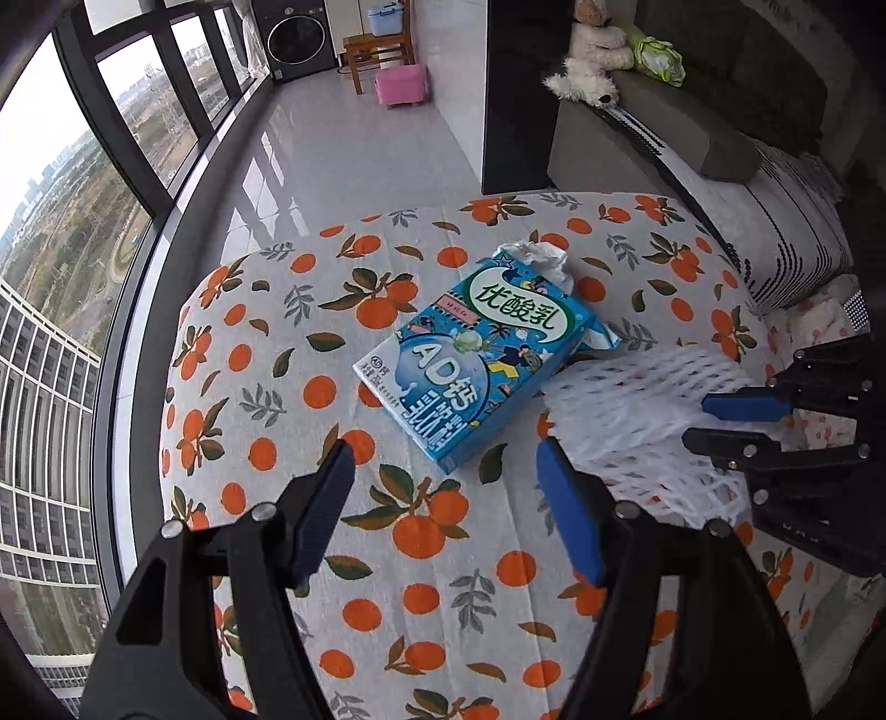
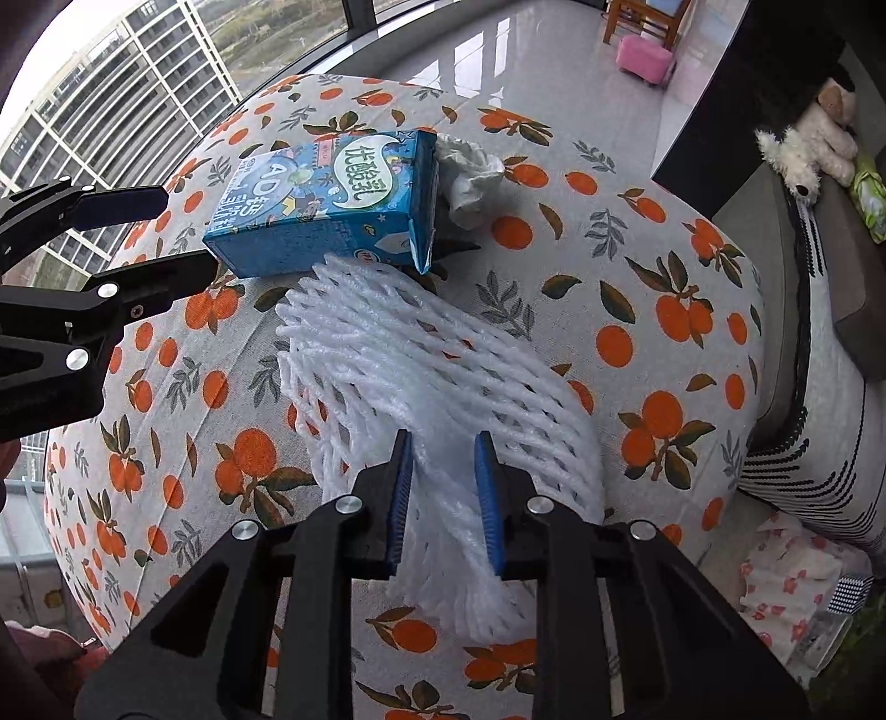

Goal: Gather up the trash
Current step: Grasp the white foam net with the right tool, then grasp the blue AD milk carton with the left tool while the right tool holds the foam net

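Right tongs (image 2: 443, 459) pinch the white foam net (image 2: 410, 354) on the desk (image 2: 637, 277); left tongs (image 1: 443, 465) hang spread beside the blue carton (image 1: 476, 354)

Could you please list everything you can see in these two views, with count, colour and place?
foam net: one, white, on the tablecloth beside the carton, between the right gripper's pads
carton: one, blue, lying flat mid-table
crumpled tissue: one, white, at the carton's open end
tablecloth: one, white with orange fruit, covering the table
plush toys: two, cream, on the sofa arm
stool: one, pink, on the floor
washing machine: one, dark, far wall
left gripper: black with blue pads, open, above the cloth
right gripper: black with blue pads, closed on the net
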`<state>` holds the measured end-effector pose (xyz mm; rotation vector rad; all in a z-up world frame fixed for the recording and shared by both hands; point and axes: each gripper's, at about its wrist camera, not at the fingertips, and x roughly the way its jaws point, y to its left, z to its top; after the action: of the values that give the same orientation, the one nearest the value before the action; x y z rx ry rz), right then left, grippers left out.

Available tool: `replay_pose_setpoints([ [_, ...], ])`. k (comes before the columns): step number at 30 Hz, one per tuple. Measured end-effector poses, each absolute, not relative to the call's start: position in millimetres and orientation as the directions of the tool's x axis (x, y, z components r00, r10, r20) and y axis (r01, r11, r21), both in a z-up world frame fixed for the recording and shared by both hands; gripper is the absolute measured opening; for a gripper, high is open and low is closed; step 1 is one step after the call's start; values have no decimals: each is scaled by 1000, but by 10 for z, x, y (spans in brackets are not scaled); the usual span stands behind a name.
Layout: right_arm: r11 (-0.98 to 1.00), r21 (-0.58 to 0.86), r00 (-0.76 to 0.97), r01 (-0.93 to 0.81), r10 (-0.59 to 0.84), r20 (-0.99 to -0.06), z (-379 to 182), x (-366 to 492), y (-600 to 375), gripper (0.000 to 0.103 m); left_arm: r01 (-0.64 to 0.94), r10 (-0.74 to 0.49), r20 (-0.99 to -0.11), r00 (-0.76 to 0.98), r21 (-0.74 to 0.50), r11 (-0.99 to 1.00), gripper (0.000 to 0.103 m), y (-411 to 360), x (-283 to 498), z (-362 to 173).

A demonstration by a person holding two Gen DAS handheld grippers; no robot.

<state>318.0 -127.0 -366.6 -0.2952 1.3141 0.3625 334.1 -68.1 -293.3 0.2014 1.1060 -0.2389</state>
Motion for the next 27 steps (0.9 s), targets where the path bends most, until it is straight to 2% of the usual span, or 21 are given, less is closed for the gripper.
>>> replay_pose_setpoints([
  [3, 912, 10, 206, -409, 103, -973, -3624, 3187, -1263, 15, 371, -94, -893, 440, 85, 925, 69, -731, 3497, -2954],
  [7, 922, 32, 193, -385, 114, -974, -3607, 3214, -1277, 15, 481, -125, -895, 427, 108, 870, 69, -806, 3679, -3046],
  [12, 931, 49, 185, -361, 123, -975, -3613, 3228, -1289, 15, 591, -170, -910, 377, 95, 801, 77, -877, 3793, -3193],
  [14, 933, 51, 183, -356, 123, -975, -3624, 3228, -1281, 15, 607, -150, -910, 386, 129, 784, 79, -900, 3815, -3251],
  [18, 936, 53, 186, -347, 124, -975, -3633, 3226, -1273, 15, 619, -166, -916, 364, 105, 779, 79, -925, 3850, -3296],
  [27, 944, 49, 198, -327, 119, -973, -3604, 3269, -1308, 11, 603, -159, -912, 379, 113, 790, 72, -903, 3621, -3273],
])
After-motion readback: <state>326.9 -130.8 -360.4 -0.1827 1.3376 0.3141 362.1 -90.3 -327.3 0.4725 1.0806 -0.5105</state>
